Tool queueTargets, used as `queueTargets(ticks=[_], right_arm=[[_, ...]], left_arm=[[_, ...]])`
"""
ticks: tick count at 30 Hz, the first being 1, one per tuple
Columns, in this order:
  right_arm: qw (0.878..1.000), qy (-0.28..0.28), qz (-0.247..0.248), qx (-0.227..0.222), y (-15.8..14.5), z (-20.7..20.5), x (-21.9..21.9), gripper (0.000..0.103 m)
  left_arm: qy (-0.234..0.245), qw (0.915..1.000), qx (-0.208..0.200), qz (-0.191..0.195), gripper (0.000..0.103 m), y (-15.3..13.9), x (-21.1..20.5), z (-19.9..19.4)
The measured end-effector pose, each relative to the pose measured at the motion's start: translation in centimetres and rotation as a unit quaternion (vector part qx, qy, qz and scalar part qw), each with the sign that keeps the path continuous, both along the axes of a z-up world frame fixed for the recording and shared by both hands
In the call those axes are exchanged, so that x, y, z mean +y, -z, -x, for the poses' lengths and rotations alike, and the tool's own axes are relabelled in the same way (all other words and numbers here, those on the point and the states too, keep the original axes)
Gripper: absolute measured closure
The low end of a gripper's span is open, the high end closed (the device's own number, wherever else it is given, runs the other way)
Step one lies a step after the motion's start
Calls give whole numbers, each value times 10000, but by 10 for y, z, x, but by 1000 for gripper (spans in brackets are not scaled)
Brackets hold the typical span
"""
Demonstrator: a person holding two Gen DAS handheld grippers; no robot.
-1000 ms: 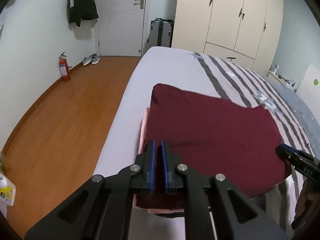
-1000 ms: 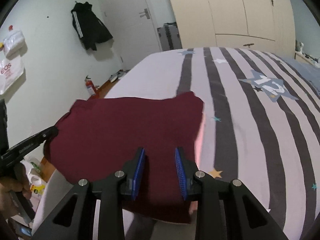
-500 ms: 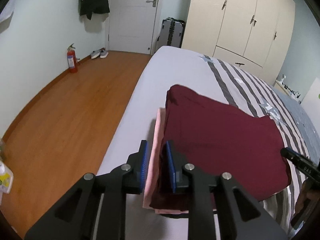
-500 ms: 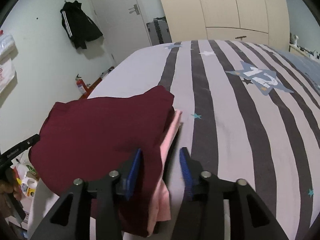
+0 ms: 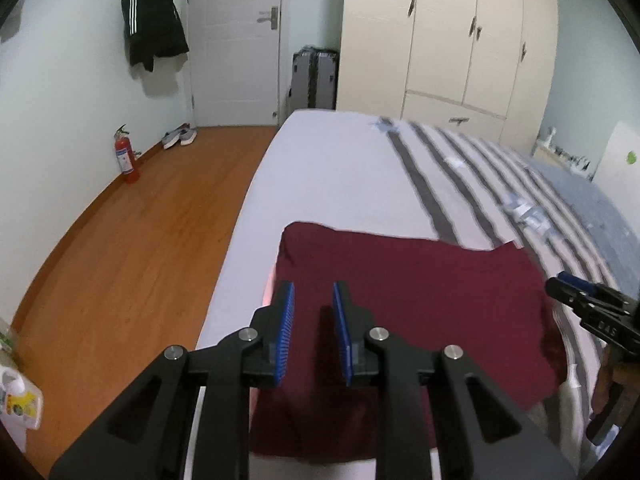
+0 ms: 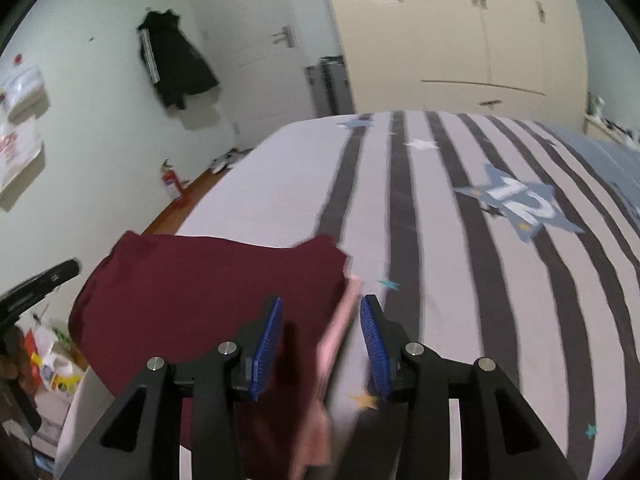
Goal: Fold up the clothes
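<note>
A folded maroon garment [image 5: 420, 300] lies on the near corner of the striped bed [image 5: 340, 168], on top of a pink garment [image 6: 342, 316] whose edge peeks out on both sides. My left gripper [image 5: 313, 286] hovers open over the maroon cloth's left side, with nothing pinched between its blue pads. My right gripper [image 6: 322, 300] is open too, above the stack's right edge where the maroon garment [image 6: 208, 280] meets the pink. Each gripper shows in the other's view: the right gripper [image 5: 576, 300] at the stack's right, the left gripper [image 6: 40, 284] at its left.
Wooden floor [image 5: 120, 260] runs along the bed's left side, with a red fire extinguisher [image 5: 126, 156] and shoes [image 5: 180, 136] by the wall. A door, a suitcase [image 5: 314, 80] and a wardrobe [image 5: 460, 40] stand at the back. Bottles and boxes [image 6: 52, 364] sit low beside the bed corner.
My left gripper, earlier shut on the maroon cloth's near edge, has opened and let go. Both grippers have drawn back and risen a little. The maroon garment now rests flat on the pink one.
</note>
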State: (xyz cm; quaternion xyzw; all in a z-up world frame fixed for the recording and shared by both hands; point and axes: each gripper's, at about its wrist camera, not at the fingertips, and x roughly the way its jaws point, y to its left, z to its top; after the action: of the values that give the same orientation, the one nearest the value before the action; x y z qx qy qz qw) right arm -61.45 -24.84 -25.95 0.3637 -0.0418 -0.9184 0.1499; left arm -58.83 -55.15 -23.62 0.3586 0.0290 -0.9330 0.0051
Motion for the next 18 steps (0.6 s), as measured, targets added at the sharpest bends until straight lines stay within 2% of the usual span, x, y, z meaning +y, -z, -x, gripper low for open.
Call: queueTargets(ticks=[2,5,8,13,15,17,18], right_arm=[[9997,112,-176,-94,11,9,-7,66],[9982,466,-205,-311,26,22,4,66],[9962,733,-55,-477,29,29,26,66],[9986,477,94,-231,0,11,47,66],[9995,278,90,-134,-16,-5,51,65],[10000,74,2,51,-38,-31,57,65],[9999,-30,-48,122,-47,-43,58,60]], left_arm=[[-226,9993,-276,132,86,19,-8,15],[-396,9984,-411,24,80,29,-24,23],[-391,9990,-158,-110,80,12,-21,14],[-248,9994,125,-215,76,-32,5,-24],[-207,9994,190,-218,55,-46,23,-44],[-217,9990,336,-202,46,-61,43,-71],[-240,9988,378,-204,38,-67,55,-88]])
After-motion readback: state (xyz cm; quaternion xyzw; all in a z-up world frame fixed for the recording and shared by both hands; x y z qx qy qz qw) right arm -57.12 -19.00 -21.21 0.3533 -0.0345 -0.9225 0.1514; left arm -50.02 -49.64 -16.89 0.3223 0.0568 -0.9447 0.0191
